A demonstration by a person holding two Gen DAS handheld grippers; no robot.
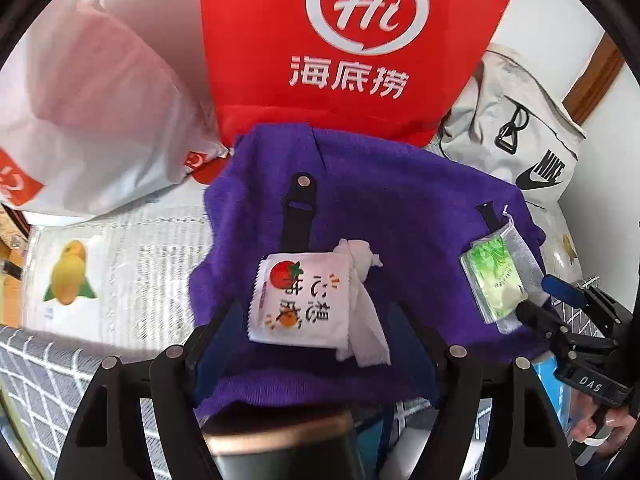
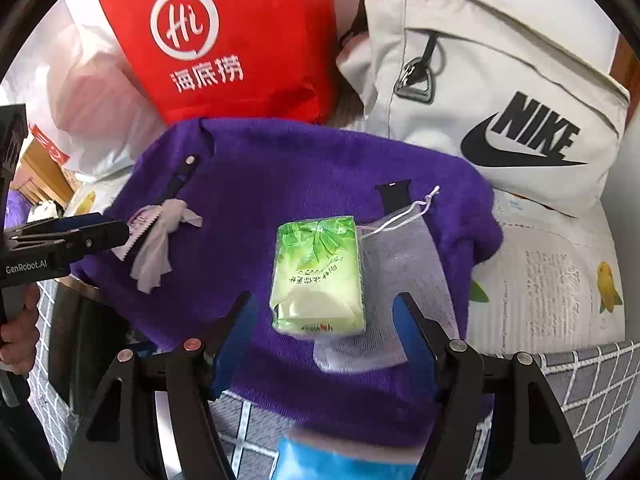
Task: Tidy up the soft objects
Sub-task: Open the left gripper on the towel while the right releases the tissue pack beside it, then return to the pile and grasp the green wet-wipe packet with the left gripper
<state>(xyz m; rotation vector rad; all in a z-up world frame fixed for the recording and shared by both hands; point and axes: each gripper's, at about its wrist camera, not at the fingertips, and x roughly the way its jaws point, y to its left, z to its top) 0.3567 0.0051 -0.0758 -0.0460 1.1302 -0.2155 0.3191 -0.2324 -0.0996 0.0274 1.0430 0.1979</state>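
A fuzzy purple towel [image 2: 288, 184] is spread flat, bearing a green tissue pack [image 2: 318, 276] and white wipe packet [image 1: 300, 300]; both the left gripper [image 1: 312, 328] and right gripper [image 2: 324, 320] are held wide open, empty.

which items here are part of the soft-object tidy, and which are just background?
In play:
- purple towel
- green tissue pack
- white mesh drawstring pouch
- tomato-print packet
- crumpled white tissue
- black straps
- left gripper and right gripper, both open

Background:
- red Hi bag
- Nike bag
- white plastic bag
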